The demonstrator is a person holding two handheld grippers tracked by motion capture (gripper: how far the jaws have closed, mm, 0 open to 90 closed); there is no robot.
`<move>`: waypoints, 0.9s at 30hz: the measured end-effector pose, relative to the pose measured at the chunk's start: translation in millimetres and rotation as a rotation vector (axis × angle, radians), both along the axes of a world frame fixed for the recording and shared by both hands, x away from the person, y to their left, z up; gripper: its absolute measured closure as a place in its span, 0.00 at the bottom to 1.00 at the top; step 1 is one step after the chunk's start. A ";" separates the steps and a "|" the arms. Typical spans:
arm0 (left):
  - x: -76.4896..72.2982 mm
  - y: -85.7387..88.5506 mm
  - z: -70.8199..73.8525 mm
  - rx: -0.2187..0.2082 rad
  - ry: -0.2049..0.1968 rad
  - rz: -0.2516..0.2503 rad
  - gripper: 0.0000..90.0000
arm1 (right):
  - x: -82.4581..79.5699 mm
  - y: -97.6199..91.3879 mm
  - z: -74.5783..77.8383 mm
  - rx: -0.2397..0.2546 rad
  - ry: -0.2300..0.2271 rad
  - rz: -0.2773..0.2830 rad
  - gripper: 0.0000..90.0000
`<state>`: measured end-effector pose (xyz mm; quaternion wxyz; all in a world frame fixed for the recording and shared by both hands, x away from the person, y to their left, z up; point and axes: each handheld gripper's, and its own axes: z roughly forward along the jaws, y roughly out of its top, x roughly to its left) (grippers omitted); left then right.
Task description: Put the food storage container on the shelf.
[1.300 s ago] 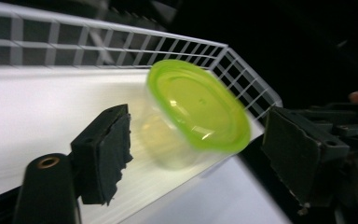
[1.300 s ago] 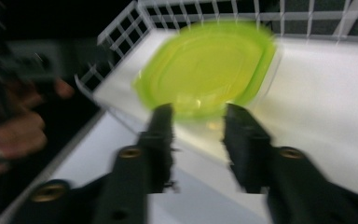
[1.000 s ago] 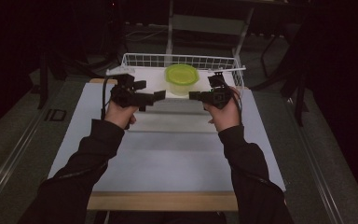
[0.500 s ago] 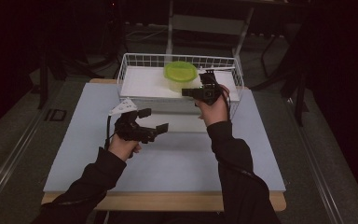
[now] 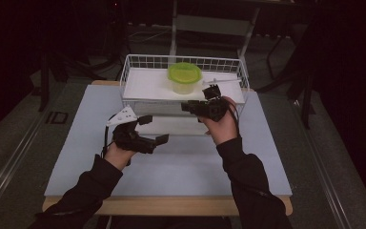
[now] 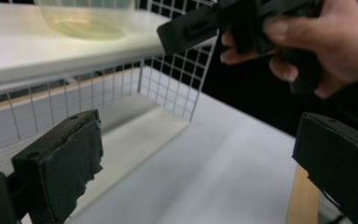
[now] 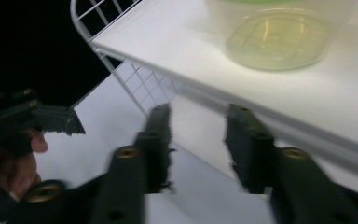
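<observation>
A white wire rack stands at the far side of the table and carries a white shelf board. On the board stands a clear tub with a green lid, also seen from low down. My right gripper hovers at the rack's front edge, just under the tub. Its jaws have just been opening and nothing is between them. My left gripper is held open over the mat, nearer to me and left of the right hand, holding nothing.
A pale blue mat covers the wooden table. A thin white thing lies on the shelf board at the right. Below the board the rack has an open lower level. Dark floor and stands surround the table.
My left gripper has drawn back from the rack's front, toward me and lower over the mat. The right hand has stayed by the rack's front edge.
</observation>
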<state>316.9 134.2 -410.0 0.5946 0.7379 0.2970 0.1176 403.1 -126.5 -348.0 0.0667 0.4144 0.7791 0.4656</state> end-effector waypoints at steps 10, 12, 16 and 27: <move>-18.3 8.2 -6.8 -0.004 -0.001 -0.027 0.02 | -49.8 -7.0 -20.0 0.009 -0.147 0.125 0.23; -21.7 10.6 -10.8 0.001 0.003 -0.028 0.02 | -56.6 -9.8 -24.4 0.008 -0.164 0.130 0.21; -25.9 13.0 -17.5 0.013 0.012 -0.037 0.02 | -67.0 -20.9 -35.5 0.019 -0.197 0.104 0.20; -36.5 16.2 -37.4 0.084 0.027 -0.086 0.02 | -91.0 -58.1 -80.2 -0.018 -0.149 0.097 0.20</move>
